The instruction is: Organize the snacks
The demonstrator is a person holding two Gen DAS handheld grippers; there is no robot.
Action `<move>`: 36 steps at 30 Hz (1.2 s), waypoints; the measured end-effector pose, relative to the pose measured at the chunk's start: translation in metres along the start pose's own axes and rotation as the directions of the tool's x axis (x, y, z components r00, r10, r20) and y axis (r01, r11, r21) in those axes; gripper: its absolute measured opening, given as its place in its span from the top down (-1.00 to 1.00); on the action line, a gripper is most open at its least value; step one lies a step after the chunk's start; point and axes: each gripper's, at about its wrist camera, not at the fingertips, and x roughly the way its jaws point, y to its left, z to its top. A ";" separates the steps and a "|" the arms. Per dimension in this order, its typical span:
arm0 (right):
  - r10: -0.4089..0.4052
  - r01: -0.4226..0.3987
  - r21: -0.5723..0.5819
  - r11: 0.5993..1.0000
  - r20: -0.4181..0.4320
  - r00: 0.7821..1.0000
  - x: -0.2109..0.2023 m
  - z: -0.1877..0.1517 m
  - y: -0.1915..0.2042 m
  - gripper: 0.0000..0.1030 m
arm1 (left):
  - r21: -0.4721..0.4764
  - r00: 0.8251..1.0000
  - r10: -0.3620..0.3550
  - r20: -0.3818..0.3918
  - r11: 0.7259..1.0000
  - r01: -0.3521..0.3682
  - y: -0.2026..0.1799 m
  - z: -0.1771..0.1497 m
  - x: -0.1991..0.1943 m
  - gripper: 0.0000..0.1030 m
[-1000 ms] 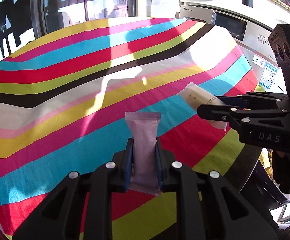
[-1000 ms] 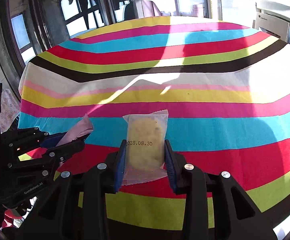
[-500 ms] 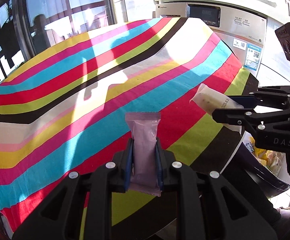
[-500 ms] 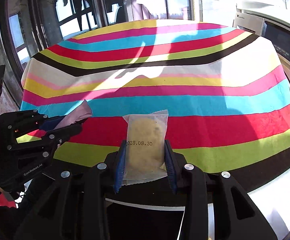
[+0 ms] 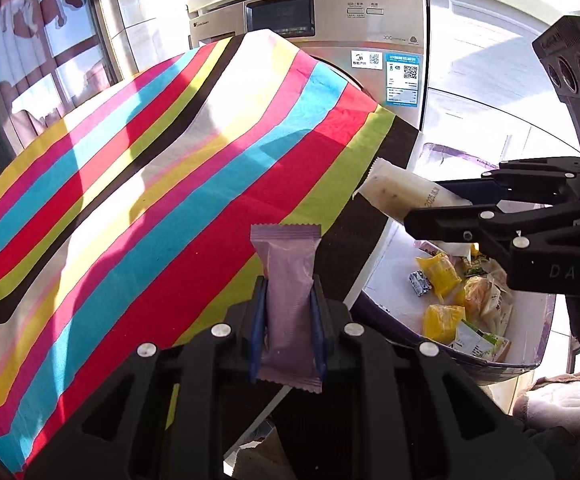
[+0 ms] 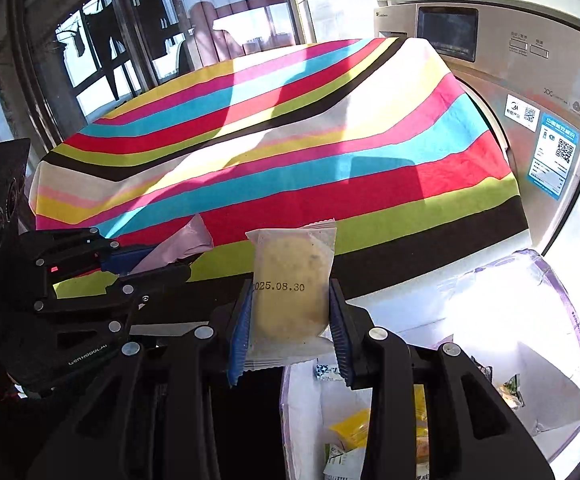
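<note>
Reading "2025.08.30" on yellow packet (image 6: 290, 280) — right hand-held gripper (image 6: 290, 320) clamped.

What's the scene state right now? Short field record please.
left hand-held gripper: shut on purple snack packet
right hand-held gripper: shut on pale yellow snack packet, date stamp showing
bin: clear, purple-rimmed, beside the table, already holds yellow and green snack packs
striped tablecloth: no snacks visible on it
washing machine: behind the table
both packets: in the air, not yet in the bin
</note>
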 end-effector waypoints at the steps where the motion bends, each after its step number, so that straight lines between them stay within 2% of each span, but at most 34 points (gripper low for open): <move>1: -0.010 0.010 0.017 1.000 -0.003 1.000 -0.002 -0.003 -0.007 0.31 | 0.017 1.000 -0.009 -0.004 1.000 0.009 -0.007 0.002 0.002 0.61; 8: -0.087 0.087 0.161 0.983 -0.007 0.996 -0.016 -0.034 -0.057 0.31 | 0.120 0.997 -0.067 -0.030 0.990 0.070 -0.048 0.019 0.023 0.61; 12: -0.161 0.163 0.198 0.967 -0.025 0.987 -0.024 -0.053 -0.077 0.31 | 0.152 0.993 -0.104 -0.051 0.982 0.110 -0.069 0.028 0.036 0.60; 16: -0.240 0.244 0.232 0.942 -0.049 0.970 -0.030 -0.068 -0.097 0.31 | 0.149 0.986 -0.155 -0.069 0.975 0.163 -0.089 0.039 0.049 0.59; 18: -0.288 0.294 0.247 0.923 -0.064 0.956 -0.034 -0.072 -0.107 0.29 | 0.111 0.977 -0.204 -0.055 0.972 0.209 -0.095 0.046 0.050 0.57; 19: -0.308 0.315 0.257 0.914 -0.067 0.949 -0.037 -0.073 -0.111 0.22 | 0.082 0.969 -0.244 -0.035 0.966 0.246 -0.095 0.050 0.048 0.41; 20: -0.324 0.329 0.268 0.906 -0.064 0.944 -0.041 -0.073 -0.115 0.13 | 0.057 0.957 -0.290 -0.001 0.955 0.290 -0.094 0.055 0.043 -0.14; 22: -0.362 0.354 0.292 0.888 -0.030 0.932 -0.055 -0.073 -0.121 -0.47 | 0.025 0.943 -0.318 0.102 0.948 0.317 -0.090 0.065 0.027 -0.85; 23: -0.380 0.366 0.301 0.881 -0.014 0.925 -0.061 -0.072 -0.124 -0.55 | 0.020 0.937 -0.314 0.153 0.949 0.315 -0.088 0.070 0.017 -0.95; 24: -0.394 0.376 0.309 0.874 -0.003 0.919 -0.067 -0.070 -0.126 -0.64 | 0.020 0.932 -0.309 0.191 0.950 0.311 -0.085 0.076 0.006 -0.96; 26: -0.409 0.383 0.326 0.864 0.014 0.912 -0.077 -0.066 -0.132 -0.68 | 0.020 0.930 -0.276 0.243 0.960 0.280 -0.078 0.087 -0.011 -0.96; 30: -0.386 0.351 0.399 0.847 0.007 0.923 -0.086 -0.061 -0.138 -0.68 | -0.055 0.947 -0.200 0.253 0.974 0.220 -0.062 0.108 -0.034 -0.96; 32: -0.391 0.363 0.431 0.826 -0.026 0.920 -0.082 -0.059 -0.138 -0.68 | -0.097 0.960 -0.160 0.231 0.978 0.186 -0.056 0.109 -0.035 -0.96; 33: -0.399 0.378 0.435 0.817 -0.045 0.916 -0.078 -0.060 -0.137 -0.68 | -0.105 0.963 -0.167 0.214 0.976 0.192 -0.056 0.108 -0.031 -0.96; 36: -0.421 0.430 0.417 0.801 -0.118 0.899 -0.061 -0.063 -0.131 -0.68 | -0.090 0.978 -0.190 0.085 0.976 0.198 -0.062 0.098 -0.002 -0.96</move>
